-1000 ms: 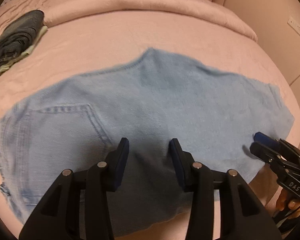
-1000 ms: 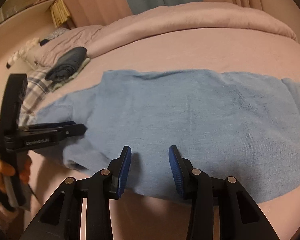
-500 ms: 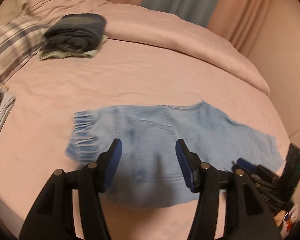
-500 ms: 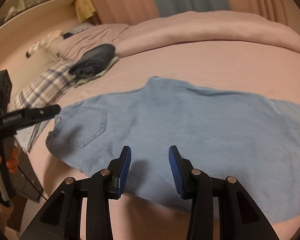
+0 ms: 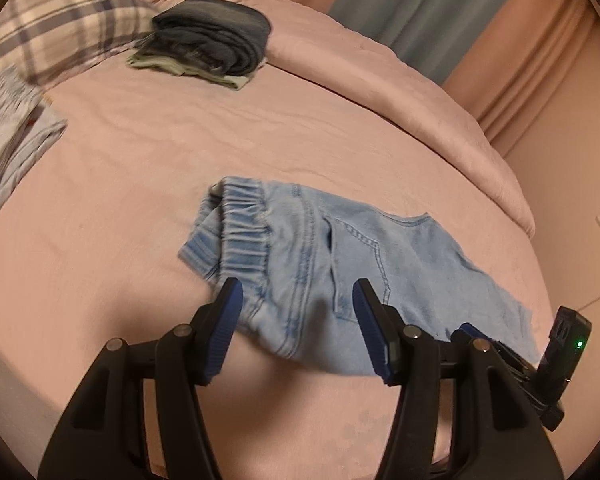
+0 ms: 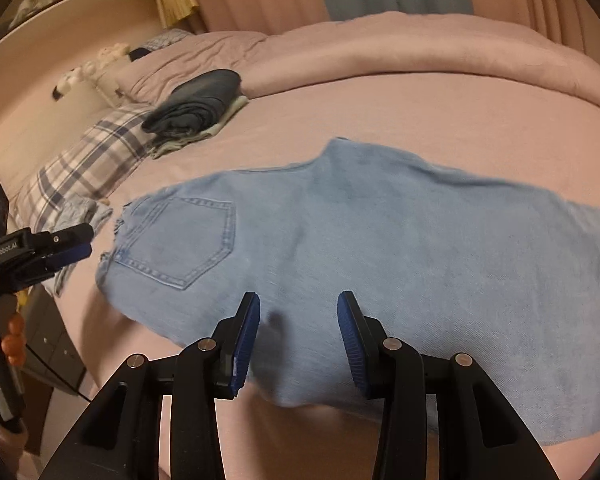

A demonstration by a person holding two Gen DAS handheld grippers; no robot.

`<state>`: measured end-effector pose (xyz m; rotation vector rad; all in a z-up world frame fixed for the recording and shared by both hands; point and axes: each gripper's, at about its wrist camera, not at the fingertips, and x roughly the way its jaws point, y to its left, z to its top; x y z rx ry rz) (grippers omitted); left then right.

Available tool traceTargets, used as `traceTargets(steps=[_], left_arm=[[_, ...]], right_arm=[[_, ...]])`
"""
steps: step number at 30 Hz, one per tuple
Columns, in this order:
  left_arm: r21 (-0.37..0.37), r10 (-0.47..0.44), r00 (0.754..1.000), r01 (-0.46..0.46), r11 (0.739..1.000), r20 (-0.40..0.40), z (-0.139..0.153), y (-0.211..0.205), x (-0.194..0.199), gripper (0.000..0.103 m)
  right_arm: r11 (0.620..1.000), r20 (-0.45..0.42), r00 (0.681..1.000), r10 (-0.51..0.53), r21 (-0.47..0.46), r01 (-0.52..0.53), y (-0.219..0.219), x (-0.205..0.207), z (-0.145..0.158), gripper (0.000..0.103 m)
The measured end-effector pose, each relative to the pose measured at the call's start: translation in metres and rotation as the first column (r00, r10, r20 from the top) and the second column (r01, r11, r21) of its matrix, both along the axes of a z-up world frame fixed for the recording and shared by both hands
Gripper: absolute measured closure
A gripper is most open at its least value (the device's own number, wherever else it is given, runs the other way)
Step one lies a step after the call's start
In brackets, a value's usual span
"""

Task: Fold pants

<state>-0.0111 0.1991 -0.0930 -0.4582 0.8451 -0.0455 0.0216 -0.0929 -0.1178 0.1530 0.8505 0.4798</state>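
Note:
Light blue jeans [image 6: 380, 240] lie flat across the pink bed [image 5: 140, 160], back pocket [image 6: 184, 240] facing up. In the left wrist view the elastic waistband [image 5: 240, 220] is the nearest end. My left gripper [image 5: 297, 286] hovers open just above that end and holds nothing; it also shows at the left edge of the right wrist view as the left gripper [image 6: 86, 240], beside the waist. My right gripper [image 6: 298, 300] hangs open over the near edge of the jeans at mid-length, with nothing between its pads.
A folded stack of dark clothes [image 5: 216, 48] sits near the plaid pillow [image 5: 68, 36] at the head of the bed. A rolled pink duvet [image 5: 380, 92] runs along the far side. Pale striped cloth [image 5: 8, 132] lies at the left. A person's hand [image 6: 12, 340] holds the left gripper.
My left gripper has pulled back, swung toward the waistband end and rolled, and its jaws stand wider. The right gripper has shifted so that the back pocket is now in its view.

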Motion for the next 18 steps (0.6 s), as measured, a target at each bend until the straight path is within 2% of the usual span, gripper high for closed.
traceTargets(steps=[5,12,18], left_arm=[[-0.084,0.028,1.0,-0.029,0.996,-0.01,-0.008,0.009,-0.014,0.042],[-0.176,0.034,0.999,-0.04,0.984,-0.036,-0.026,0.005,-0.013,0.041],[-0.19,0.008,0.999,-0.016,0.982,-0.039,-0.03,-0.003,-0.004,0.041]], right_arm=[[1.0,-0.012,1.0,0.015,0.02,-0.014,0.009,0.001,-0.003,0.06],[1.0,-0.033,0.999,0.017,0.026,-0.016,0.012,0.004,-0.007,0.06],[1.0,-0.039,0.999,0.023,0.018,-0.022,0.014,0.001,-0.008,0.06]])
